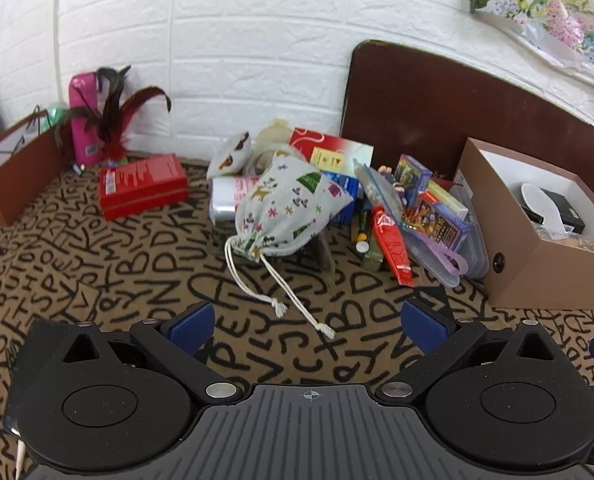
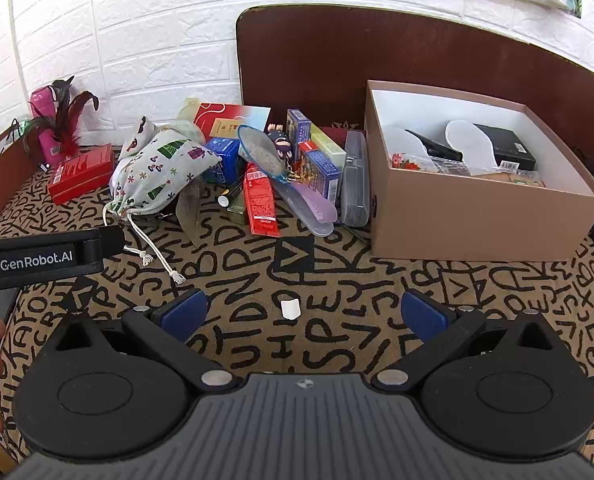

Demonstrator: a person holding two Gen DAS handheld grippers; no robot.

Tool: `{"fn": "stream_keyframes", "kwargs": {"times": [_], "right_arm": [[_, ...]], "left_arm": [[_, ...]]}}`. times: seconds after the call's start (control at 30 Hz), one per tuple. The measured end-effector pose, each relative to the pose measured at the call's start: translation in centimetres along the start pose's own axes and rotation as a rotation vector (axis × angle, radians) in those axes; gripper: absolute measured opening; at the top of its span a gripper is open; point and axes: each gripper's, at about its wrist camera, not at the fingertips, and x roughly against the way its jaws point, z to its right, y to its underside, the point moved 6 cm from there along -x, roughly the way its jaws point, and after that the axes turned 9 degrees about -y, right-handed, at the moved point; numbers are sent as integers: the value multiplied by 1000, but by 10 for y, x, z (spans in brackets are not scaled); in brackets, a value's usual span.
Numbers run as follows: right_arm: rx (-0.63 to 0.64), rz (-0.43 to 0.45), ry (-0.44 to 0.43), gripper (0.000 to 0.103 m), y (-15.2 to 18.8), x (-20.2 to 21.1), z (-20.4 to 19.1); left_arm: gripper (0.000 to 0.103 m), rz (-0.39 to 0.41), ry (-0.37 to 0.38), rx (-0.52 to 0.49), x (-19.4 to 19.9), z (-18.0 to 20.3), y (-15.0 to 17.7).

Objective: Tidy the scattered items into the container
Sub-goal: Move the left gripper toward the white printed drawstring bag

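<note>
Behind letter-print tablecloth (image 2: 297,336); white brick-pattern wall (image 2: 157,40), perhaps panelling.

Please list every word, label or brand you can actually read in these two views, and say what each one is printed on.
"GenRobot.AI": white lettering on the side of the left gripper, seen in the right wrist view.
Tablecloth: scattered black letters, no words.
Red box, red packet, blue box, colourful boxes: print too small or blurred to read.

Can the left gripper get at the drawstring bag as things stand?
Probably yes. The left gripper has its jaws wide open and empty, aimed at the drawstring bag, which lies on top at the near edge of the pile. Only bare patterned tablecloth and the bag's cords lie between.
</note>
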Motion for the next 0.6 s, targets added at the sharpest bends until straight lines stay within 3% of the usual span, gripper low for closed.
{"fn": "stream_keyframes", "kwargs": {"times": [0.6], "right_arm": [[-2, -32, -16, 103, 2, -9, -2]], "left_arm": [[103, -17, -10, -28, -6, 6, 4]]}}
